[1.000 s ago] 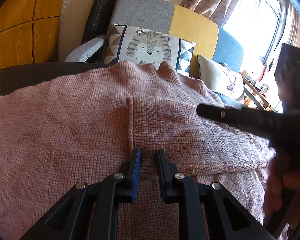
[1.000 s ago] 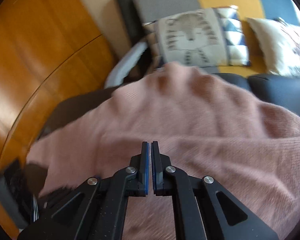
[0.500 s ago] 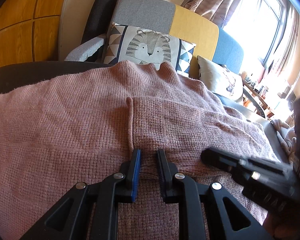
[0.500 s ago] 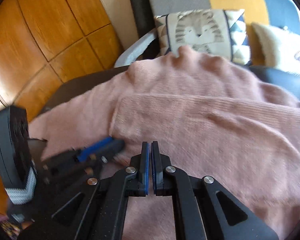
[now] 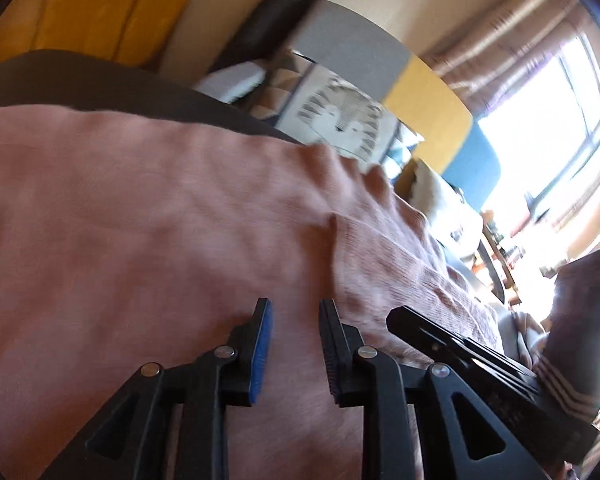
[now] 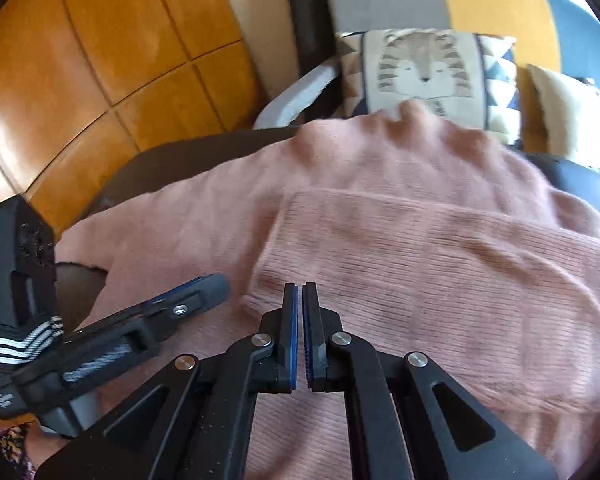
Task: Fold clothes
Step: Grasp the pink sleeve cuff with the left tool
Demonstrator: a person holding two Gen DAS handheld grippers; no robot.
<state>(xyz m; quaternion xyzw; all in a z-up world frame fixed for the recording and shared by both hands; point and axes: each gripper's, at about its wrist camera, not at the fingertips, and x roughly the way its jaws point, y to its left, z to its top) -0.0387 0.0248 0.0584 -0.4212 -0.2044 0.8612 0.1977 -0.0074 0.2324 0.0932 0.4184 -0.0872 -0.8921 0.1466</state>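
sweater (image 6: 400, 248): pink ribbed knit, matt | wall panels (image 6: 80, 60): glossy wood

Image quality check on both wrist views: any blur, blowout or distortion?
Left wrist: heavy motion blur across the sweater and tiger pillow, window blown out at right, horizon tilted; the left hand-held gripper stays sharp. Right wrist: milder blur, sweater rib still readable, glare on the wood panels; fisheye bending and dark corners in both.

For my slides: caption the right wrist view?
Shut right gripper over a sleeve-folded pink sweater, left gripper alongside.
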